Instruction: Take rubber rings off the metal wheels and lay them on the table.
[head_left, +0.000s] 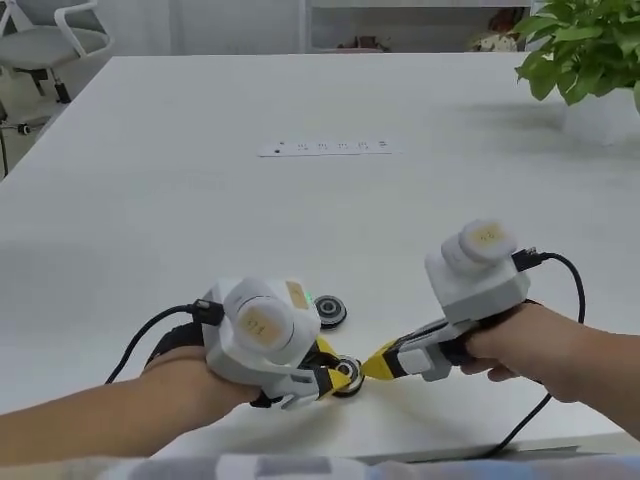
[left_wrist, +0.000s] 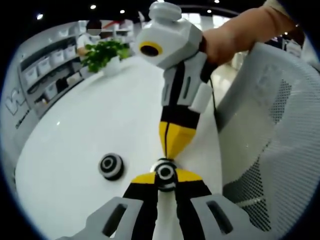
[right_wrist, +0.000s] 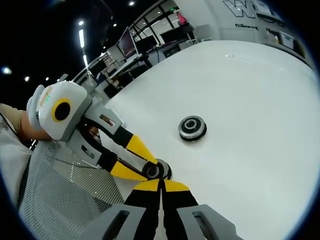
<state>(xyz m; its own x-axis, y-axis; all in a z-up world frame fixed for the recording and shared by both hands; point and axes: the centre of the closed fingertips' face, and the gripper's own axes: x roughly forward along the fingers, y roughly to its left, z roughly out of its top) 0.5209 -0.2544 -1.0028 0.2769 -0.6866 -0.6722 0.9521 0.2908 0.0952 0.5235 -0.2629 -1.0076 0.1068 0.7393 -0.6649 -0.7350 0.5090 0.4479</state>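
Left tool (left_wrist: 165, 181): my jaws are narrow and clamped on the small silver metal wheel (left_wrist: 165, 171), with one yellow tip on each side of it.

Right tool (right_wrist: 161, 187): my jaws are drawn together to a point. That point touches the rim of the held wheel from the side opposite the left tool. I cannot tell whether any rubber is pinched between the tips.

Held wheel: it is close to the near edge of the white desk (head_left: 300, 220), about midway along it. Its black rubber ring (left_wrist: 158, 169) is seated all the way around, as far as I can see. I cannot tell whether the wheel rests on the desk or hangs just above it.

Second silver wheel (head_left: 329, 310): it lies flat on the desk just beyond the left tool, apart from both tools, with its own black ring on.

Farther out: a thin white strip with dark marks (head_left: 325, 148) lies near the middle of the desk. A green leafy plant in a white pot (head_left: 585, 55) stands at the far right corner.

Done: nothing yet, by my reading. No loose ring lies on the desk.

Left: both rings. The one in hand has to be peeled off and laid down, then the second wheel picked up and stripped the same way.

Step in hand: I judge this to be the start of prying the first ring. The right tool needs a bite under the rubber's edge while the left holds the wheel steady.
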